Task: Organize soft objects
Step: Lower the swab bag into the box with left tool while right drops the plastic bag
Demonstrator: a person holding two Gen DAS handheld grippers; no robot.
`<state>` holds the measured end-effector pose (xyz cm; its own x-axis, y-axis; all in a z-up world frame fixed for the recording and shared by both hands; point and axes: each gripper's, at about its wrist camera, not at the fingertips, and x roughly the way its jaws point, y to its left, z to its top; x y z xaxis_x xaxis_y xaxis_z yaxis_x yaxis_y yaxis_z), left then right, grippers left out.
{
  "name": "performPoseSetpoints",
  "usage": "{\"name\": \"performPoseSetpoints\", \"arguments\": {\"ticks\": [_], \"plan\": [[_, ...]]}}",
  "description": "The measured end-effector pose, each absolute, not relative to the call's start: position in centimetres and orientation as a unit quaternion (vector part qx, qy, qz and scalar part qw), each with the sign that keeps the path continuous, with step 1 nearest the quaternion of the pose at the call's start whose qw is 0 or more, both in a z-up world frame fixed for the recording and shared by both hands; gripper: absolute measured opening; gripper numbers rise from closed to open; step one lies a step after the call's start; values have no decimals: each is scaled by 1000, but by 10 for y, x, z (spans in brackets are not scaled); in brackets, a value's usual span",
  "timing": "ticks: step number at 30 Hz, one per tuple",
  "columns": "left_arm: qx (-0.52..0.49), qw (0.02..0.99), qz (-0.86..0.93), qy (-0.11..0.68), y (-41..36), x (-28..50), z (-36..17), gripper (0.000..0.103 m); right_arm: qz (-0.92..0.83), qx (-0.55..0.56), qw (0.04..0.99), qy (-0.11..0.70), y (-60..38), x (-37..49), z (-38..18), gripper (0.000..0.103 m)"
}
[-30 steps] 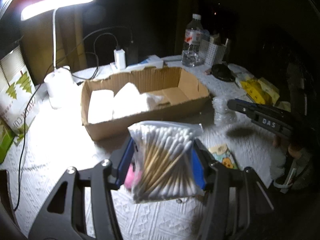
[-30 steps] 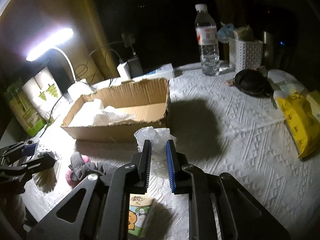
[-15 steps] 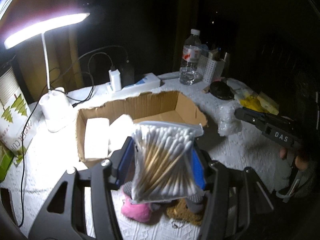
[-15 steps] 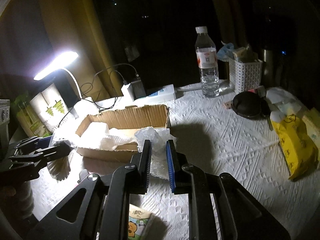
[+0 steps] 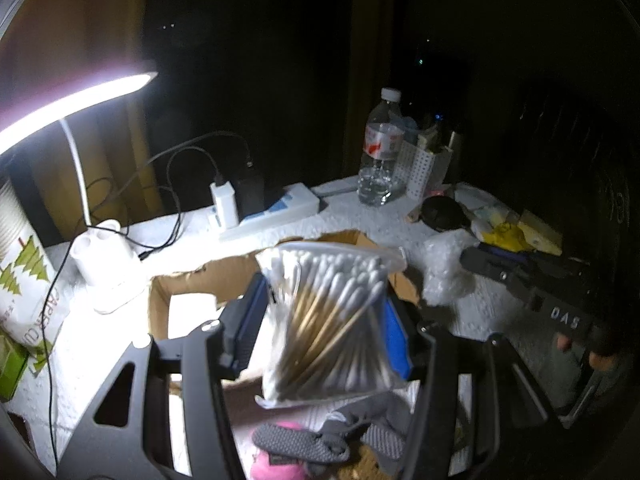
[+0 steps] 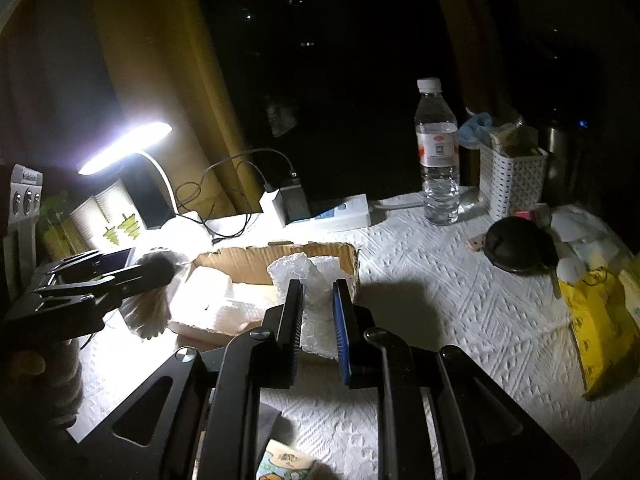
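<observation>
Both grippers have risen since a second ago, so the cardboard box (image 6: 276,264) now sits lower and smaller in each view, and the socks that were out of sight under the left gripper have come into the left wrist view. Left gripper (image 5: 320,320) has its two fingers clamped on the sides of a clear bag of cotton swabs (image 5: 328,320), which hangs in the air in front of the cardboard box, above its near-left end. Right gripper (image 6: 316,304) has its fingers pinched nearly together on a crumpled piece of bubble wrap (image 6: 310,280), held up in front of the right end of the box. Inside the box lie white folded tissues (image 6: 224,300), filling its left half. On the white tablecloth (image 6: 460,312) on the near side of the box, below the swab bag, lie a grey sock (image 5: 304,444) and a pink soft thing (image 5: 276,466), touching each other. A small tissue pack with a cartoon print (image 6: 284,464) lies nearer than the box too, under the right gripper. Behind the box stand a lit desk lamp (image 6: 128,144) to the left, a power strip (image 6: 340,210) with chargers, and a water bottle (image 6: 438,152) beside a white basket (image 6: 510,178) to the right. A yellow packet (image 6: 600,320) lies far right of the box
</observation>
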<state>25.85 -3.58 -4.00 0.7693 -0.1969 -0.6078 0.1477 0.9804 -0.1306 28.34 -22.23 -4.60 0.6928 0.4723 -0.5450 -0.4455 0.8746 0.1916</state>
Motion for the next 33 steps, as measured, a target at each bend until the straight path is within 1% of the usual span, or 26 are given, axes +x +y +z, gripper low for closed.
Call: {"name": "performPoseSetpoints", "arguments": {"ticks": [15,26,31,33], "plan": [[-70,930,-95,348,-39,311,-73,54,262,19,908,326,-203,313,-65,16],[-65,913,-79,396,-41,343,-122,55,267,16,896,356,-194,332,-88,16],[-64,904,-71,416,-41,351,-138,56,264,5,892,367,-187,338,-96,16],[-68,901,-70,423,-40,354,-143,58,260,5,890,375,-185,342,-101,16]]}}
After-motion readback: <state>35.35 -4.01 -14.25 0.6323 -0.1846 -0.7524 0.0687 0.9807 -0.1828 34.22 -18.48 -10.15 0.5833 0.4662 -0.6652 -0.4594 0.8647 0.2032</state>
